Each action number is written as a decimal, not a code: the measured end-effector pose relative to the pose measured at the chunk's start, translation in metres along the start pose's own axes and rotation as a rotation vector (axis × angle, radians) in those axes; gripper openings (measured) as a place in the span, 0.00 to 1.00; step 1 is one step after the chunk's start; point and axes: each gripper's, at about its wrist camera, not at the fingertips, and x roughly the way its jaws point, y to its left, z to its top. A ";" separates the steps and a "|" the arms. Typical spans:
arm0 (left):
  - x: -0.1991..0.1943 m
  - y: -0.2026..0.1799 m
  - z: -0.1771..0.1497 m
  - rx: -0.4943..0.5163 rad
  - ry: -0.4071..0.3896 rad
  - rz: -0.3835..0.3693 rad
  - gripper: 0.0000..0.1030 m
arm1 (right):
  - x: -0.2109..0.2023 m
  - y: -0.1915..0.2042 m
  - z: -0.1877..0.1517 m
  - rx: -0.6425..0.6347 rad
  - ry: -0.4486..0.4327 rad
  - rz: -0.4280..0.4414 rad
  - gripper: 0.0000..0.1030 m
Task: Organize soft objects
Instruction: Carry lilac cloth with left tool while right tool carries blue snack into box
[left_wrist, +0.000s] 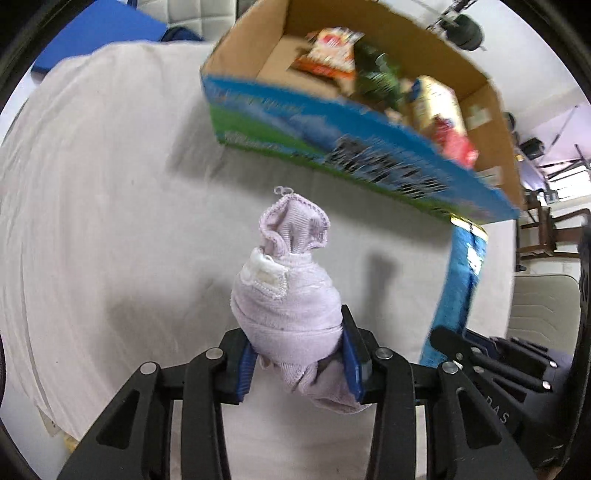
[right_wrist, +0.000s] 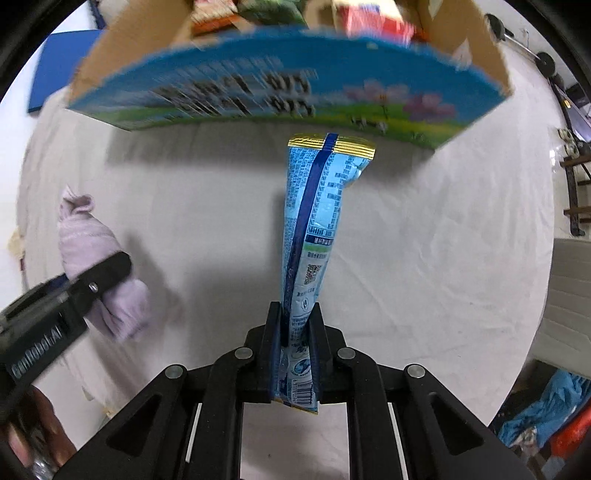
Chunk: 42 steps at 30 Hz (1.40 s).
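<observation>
bench (left_wrist: 110, 221): covered by white cloth.
box (left_wrist: 354, 144): open cardboard, packets seen inside, beyond both tools.
blue pouch (right_wrist: 314, 229): clamped at its lower end by right tool (right_wrist: 295, 332), long axis pointed at box.
lilac sock roll (left_wrist: 288, 295): pinched by left tool (left_wrist: 299, 354), cuff end pointed forward.

Left tongs (left_wrist: 299, 360) clamp a lilac rolled cloth (left_wrist: 286, 295), pointing toward twelve o'clock; right tongs (right_wrist: 295, 354) pinch a blue snack pouch (right_wrist: 314, 229) upright.

White-sheeted bed (left_wrist: 110, 184) bearing an open cardboard box (left_wrist: 354, 147) of packets.
</observation>
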 end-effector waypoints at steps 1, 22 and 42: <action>-0.007 0.002 0.007 0.005 -0.009 -0.008 0.35 | -0.010 0.001 0.000 -0.008 -0.014 0.011 0.14; -0.101 -0.004 0.155 0.062 -0.219 -0.082 0.35 | -0.148 0.014 0.089 0.099 -0.279 0.173 0.14; 0.019 0.013 0.263 0.090 0.019 -0.009 0.35 | -0.042 -0.017 0.195 0.345 -0.208 0.178 0.14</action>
